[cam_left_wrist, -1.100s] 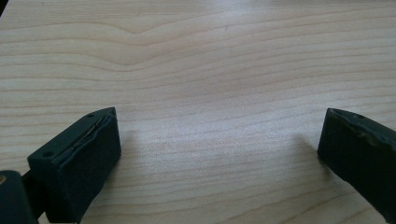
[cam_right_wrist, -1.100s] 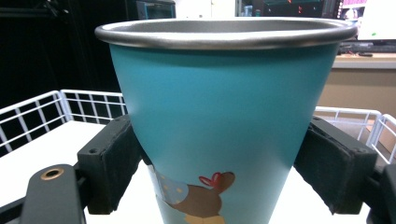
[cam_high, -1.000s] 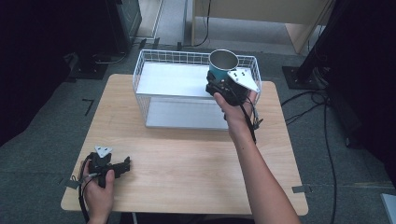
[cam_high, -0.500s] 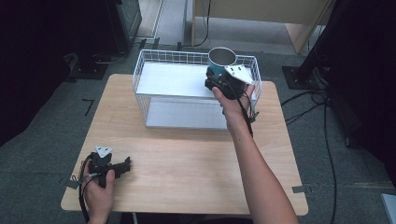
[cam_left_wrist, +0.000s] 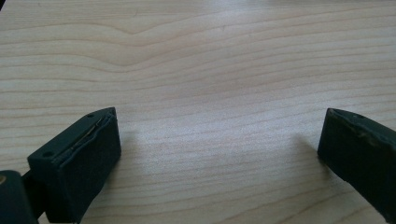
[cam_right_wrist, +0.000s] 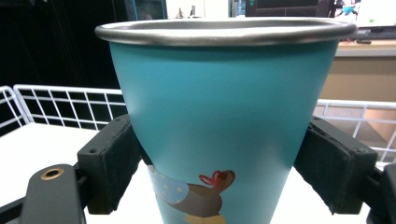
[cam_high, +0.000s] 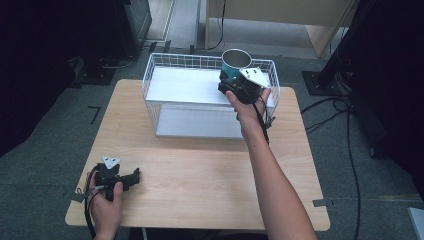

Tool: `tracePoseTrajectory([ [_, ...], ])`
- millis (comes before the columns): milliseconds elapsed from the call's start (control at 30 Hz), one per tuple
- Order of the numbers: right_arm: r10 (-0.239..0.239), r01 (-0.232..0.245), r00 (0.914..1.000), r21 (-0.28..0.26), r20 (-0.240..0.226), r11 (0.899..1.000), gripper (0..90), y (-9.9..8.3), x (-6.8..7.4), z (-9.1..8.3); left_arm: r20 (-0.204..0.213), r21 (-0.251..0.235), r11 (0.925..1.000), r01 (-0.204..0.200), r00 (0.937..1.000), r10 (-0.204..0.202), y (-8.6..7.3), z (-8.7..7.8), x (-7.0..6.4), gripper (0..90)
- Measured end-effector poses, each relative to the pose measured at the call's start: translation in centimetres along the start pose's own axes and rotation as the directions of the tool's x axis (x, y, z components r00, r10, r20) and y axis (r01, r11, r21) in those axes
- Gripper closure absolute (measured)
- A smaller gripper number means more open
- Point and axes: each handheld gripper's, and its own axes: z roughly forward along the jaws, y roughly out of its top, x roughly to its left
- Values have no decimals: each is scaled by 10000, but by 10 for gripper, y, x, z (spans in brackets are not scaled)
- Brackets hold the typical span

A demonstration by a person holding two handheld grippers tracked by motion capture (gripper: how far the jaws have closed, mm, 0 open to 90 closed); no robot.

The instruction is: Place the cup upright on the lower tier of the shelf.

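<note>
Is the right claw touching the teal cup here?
Touching. In the right gripper view, both black jaws of the right claw press against opposite sides of the teal cup, with no gap showing on either side.

Looks like a lab or recording studio: black curtains (cam_high: 40, 75) on both sides, grey carpet (cam_high: 60, 130) with tape marks, cables (cam_high: 345, 130) trailing beyond the fingers, stand bases (cam_high: 320, 80), monitors (cam_right_wrist: 369, 11) glowing on a wooden bench behind the small wooden desk (cam_high: 200, 185).
</note>
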Motion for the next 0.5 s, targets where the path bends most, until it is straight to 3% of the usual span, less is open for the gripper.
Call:
tracePoseTrajectory([
  [200, -140, 140, 9999, 66, 85, 9999, 185, -1, -1, 1, -1, 1, 10000, -1, 10000, 1, 0, 0, 0, 0],
  [500, -52, 57, 9998, 262, -178, 9996, 185, -2, -6, 1, -1, -2, 10000, 2, 10000, -2, 0, 0, 0, 0],
])
